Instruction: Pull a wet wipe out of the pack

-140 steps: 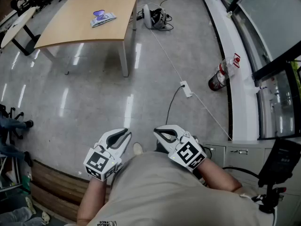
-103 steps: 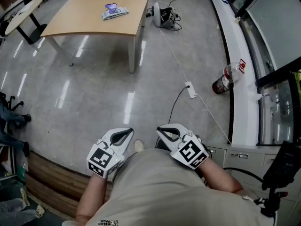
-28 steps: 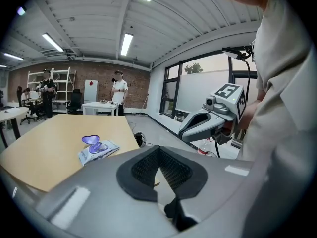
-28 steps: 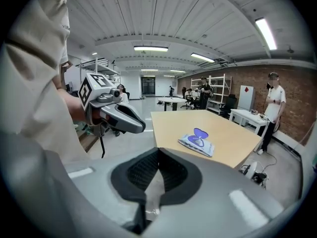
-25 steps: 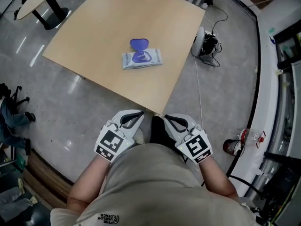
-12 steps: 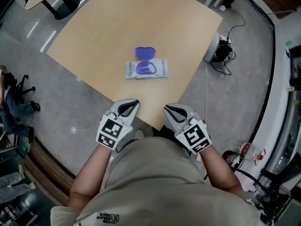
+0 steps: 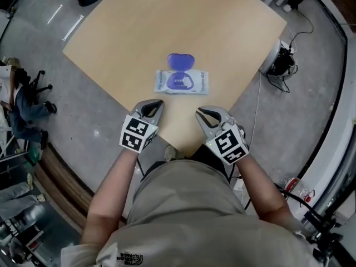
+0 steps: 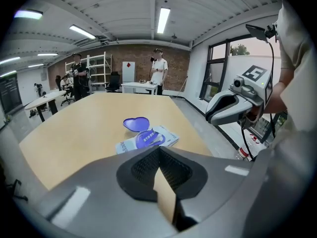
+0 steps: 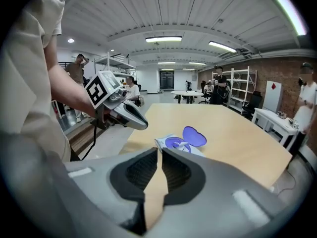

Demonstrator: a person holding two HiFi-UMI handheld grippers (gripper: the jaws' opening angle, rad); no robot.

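Head view is showing a wide grey floor [image 7: 311, 110] going all around a big tan table [image 7: 222, 26]. We are standing at the near corner of the table, and our beige shirt [image 7: 189, 216] is filling the bottom of the picture. We are holding the left gripper [image 7: 156, 103] and the right gripper [image 7: 199, 113] over that near corner, side by side and a little apart. Both are pointing toward the wet wipe pack [image 7: 182, 82]. The jaws of each gripper are sitting together at the tips, and nothing is lying between them. The pack is lying flat on the table, just ahead of both grippers, and it is touching neither one. Its purple lid [image 7: 181, 60] is lying open on the table at the far side of the pack. Far behind the table, people [image 8: 158, 71] are standing near a brick wall [image 8: 138, 66].
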